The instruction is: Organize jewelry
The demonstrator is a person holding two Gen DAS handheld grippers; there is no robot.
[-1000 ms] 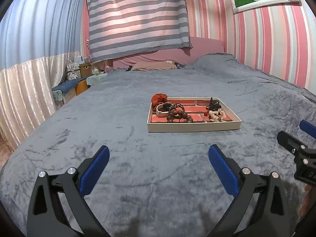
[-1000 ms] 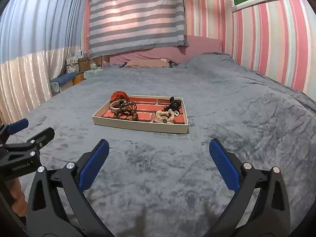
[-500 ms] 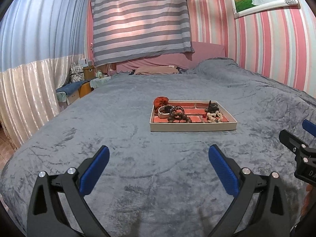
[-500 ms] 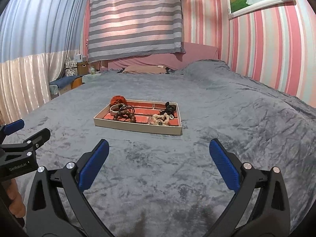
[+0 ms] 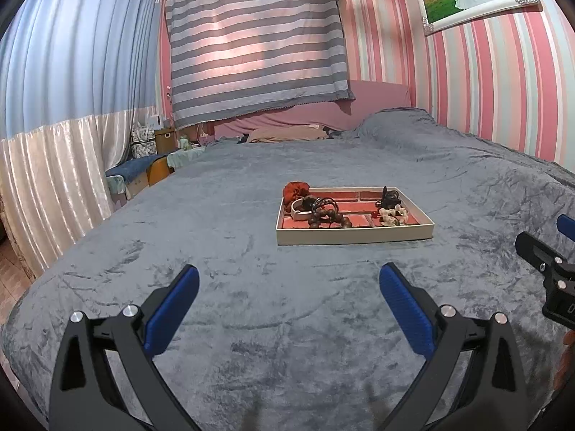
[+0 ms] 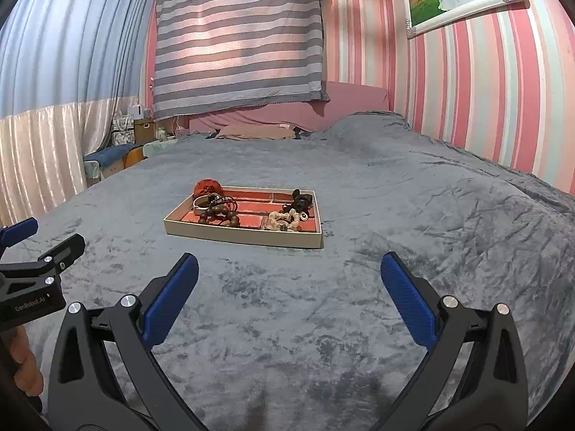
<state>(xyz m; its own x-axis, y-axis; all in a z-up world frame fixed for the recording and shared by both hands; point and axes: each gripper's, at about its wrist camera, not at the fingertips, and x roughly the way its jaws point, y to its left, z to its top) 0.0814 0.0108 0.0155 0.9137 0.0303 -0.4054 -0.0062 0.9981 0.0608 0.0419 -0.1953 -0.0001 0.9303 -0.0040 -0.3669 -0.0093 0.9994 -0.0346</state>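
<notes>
A shallow cream tray (image 5: 354,237) with a red lining lies on the grey bed; it also shows in the right wrist view (image 6: 244,236). In it lie a brown bead bracelet (image 5: 329,219), a white bangle (image 5: 300,210), a red scrunchie (image 5: 295,191), a black piece (image 5: 388,198) and a pale bead piece (image 5: 392,214). My left gripper (image 5: 289,289) is open and empty, well short of the tray. My right gripper (image 6: 289,280) is open and empty, also short of the tray. Each gripper shows at the edge of the other's view.
The grey velvet blanket (image 5: 251,287) covers the whole bed. Pink pillows (image 5: 287,133) lie at the far end under a striped cloth. A curtain and a small side table (image 5: 158,168) stand at the left. The striped wall is at the right.
Both grippers have risen and tilted up slightly, so the tray looks a little farther and flatter. Both jaws stay open. Nothing in the tray has moved.
</notes>
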